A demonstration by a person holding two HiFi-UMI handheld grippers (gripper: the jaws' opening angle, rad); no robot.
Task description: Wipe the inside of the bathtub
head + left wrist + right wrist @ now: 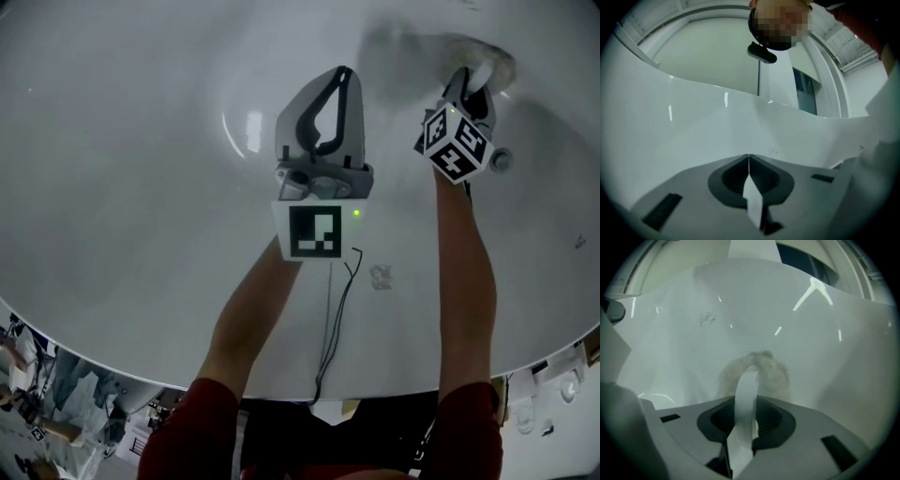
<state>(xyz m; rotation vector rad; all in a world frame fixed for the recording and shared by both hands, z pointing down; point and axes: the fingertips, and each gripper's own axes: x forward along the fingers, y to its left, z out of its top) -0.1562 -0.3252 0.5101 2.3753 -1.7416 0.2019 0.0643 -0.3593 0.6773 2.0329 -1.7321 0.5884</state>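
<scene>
Right now we've got two tools in one glossy, smooth white bathtub (131,187). R tool (751,370), arm stretched fwd, pinches one fuzzy pale cloth (777,375) that sits against the curved tub wall. L tool (748,158) is held nearby, elbow bent, jaws pressed together w/ nothing between.

— Looking at the bathtub (141,187): gleaming glossy white, smooth, throwing back streaks of light.
— Agreeing. Noticing the cloth (776,373) though, showing fuzzy, matt, greyish.
— Seeing matt grey plastic making up the left gripper (339,82) and the right gripper (749,380), with paler smooth strips lining the jaws.
— Spotting a small round fitting (502,159) glinting like metal, and red sleeves (202,422) looking like soft fabric.
</scene>
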